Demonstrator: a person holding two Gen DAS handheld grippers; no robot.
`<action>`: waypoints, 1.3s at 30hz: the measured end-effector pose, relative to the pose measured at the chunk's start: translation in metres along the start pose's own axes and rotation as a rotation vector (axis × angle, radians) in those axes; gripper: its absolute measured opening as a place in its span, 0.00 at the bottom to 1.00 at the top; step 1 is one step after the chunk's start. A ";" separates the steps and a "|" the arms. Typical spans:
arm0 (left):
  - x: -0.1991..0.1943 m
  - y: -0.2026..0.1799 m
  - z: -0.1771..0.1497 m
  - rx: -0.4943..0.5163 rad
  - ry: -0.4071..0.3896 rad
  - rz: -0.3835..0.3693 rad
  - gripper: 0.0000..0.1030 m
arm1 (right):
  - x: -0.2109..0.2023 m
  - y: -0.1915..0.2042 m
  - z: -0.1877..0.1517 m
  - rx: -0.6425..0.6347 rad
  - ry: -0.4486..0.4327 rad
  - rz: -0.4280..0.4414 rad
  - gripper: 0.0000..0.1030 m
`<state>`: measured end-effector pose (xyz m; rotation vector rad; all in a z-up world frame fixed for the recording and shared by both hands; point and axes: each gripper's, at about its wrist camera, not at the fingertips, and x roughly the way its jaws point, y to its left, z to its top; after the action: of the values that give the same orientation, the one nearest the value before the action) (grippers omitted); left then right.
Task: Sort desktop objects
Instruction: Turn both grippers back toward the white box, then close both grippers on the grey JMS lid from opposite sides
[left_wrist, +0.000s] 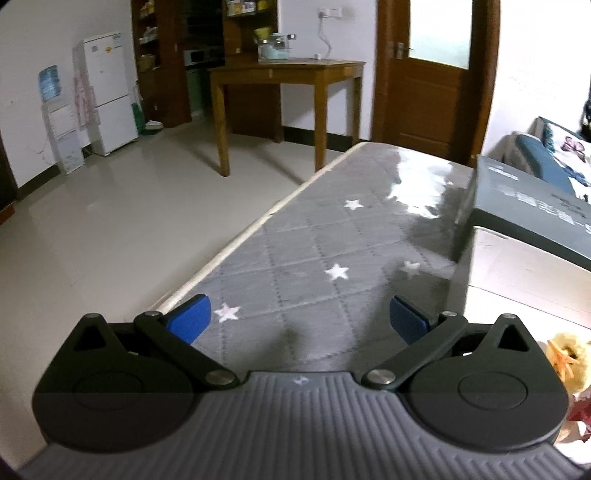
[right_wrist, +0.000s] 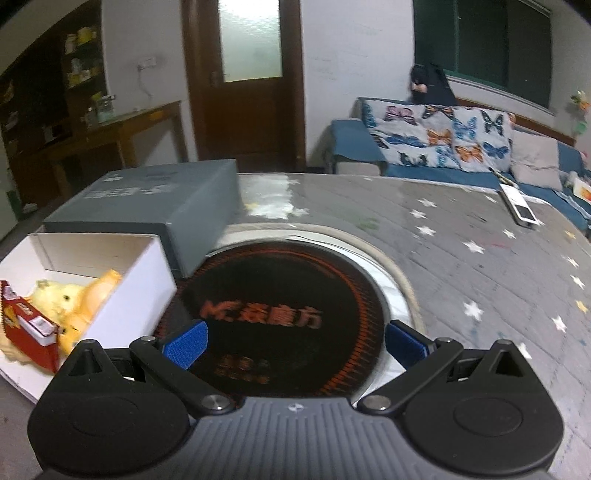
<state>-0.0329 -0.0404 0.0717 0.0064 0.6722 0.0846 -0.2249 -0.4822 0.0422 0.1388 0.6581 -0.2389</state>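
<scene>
A white open box (right_wrist: 122, 295) sits at the left of the grey star-patterned table (right_wrist: 461, 266). Inside it lie a yellow plush chick (right_wrist: 70, 299) and a red snack packet (right_wrist: 29, 328). A dark grey lid (right_wrist: 147, 203) rests across the box's far end. My right gripper (right_wrist: 295, 345) is open above a round black cooktop (right_wrist: 284, 314) set into the table, holding nothing. My left gripper (left_wrist: 301, 319) is open over the bare table cover (left_wrist: 314, 251), also empty. The white box (left_wrist: 524, 280), the lid (left_wrist: 532, 206) and the chick (left_wrist: 565, 360) show at the right edge of the left wrist view.
A white remote-like device (right_wrist: 519, 208) lies near the table's far right edge. A sofa with a butterfly blanket (right_wrist: 443, 136) stands behind the table. A wooden desk (left_wrist: 288, 96), a white fridge (left_wrist: 110, 92) and a door (left_wrist: 424, 74) stand across the tiled floor.
</scene>
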 end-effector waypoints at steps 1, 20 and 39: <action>-0.001 -0.003 0.001 0.012 0.000 -0.006 1.00 | 0.001 0.004 0.002 -0.004 -0.001 0.007 1.00; 0.002 -0.053 0.022 0.208 -0.003 -0.084 1.00 | 0.013 0.061 0.034 -0.059 0.002 0.087 1.00; 0.033 -0.092 0.057 0.285 0.055 -0.211 1.00 | 0.047 0.090 0.076 -0.045 0.040 0.140 1.00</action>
<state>0.0354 -0.1283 0.0929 0.2070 0.7316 -0.2155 -0.1204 -0.4187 0.0768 0.1465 0.6896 -0.0864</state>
